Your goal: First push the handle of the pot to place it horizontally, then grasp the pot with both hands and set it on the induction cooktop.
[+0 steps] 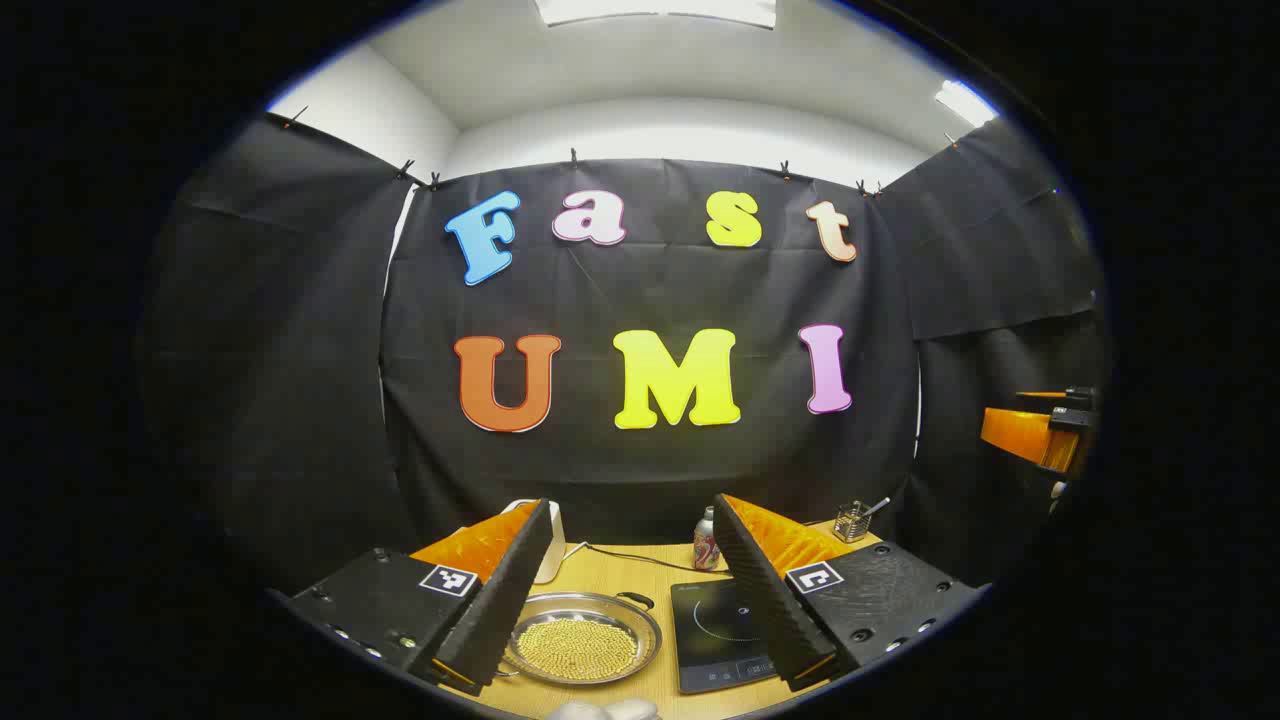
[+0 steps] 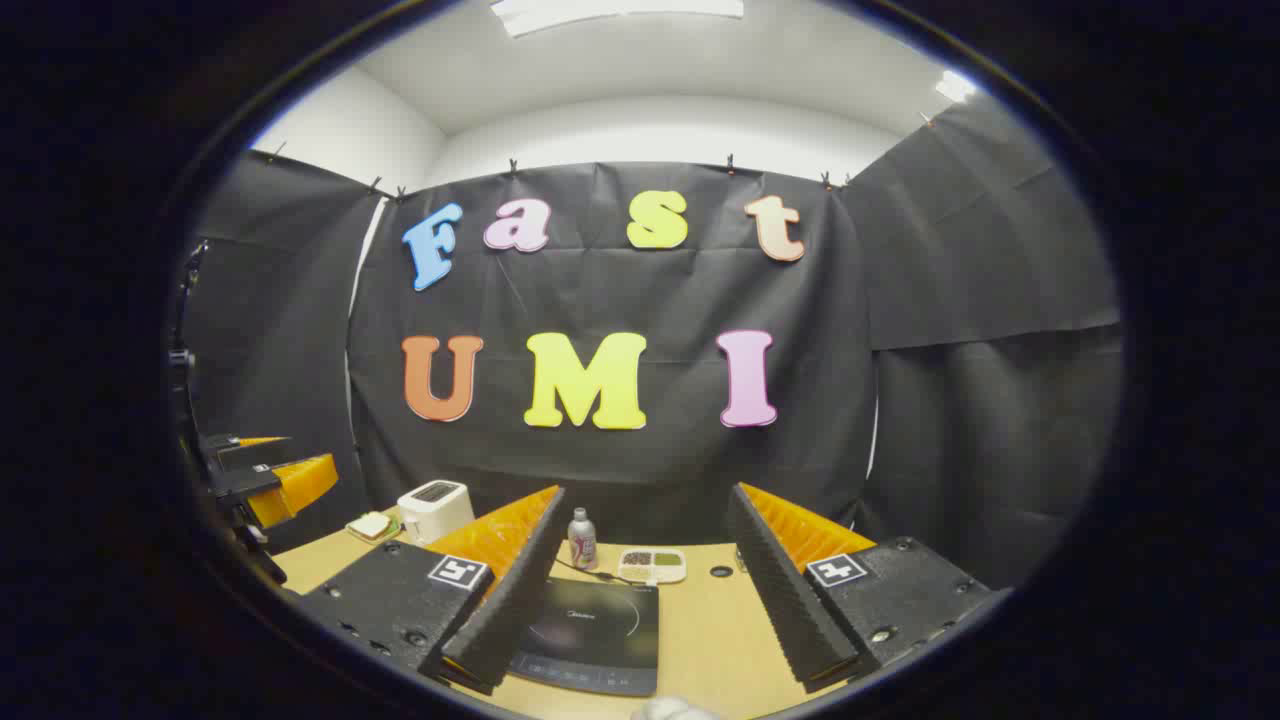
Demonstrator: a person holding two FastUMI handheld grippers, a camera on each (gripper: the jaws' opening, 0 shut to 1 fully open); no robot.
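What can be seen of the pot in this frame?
The pot is a shallow, round pan of shiny metal, sitting flat on the wooden table left of the induction cooktop. It holds small yellowish beads. A dark handle arches at its far right rim. Neither gripper touches it.

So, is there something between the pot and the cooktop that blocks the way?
Nothing visible does. The pot sits right beside the cooktop on bare table; the can stands behind them, off the path.
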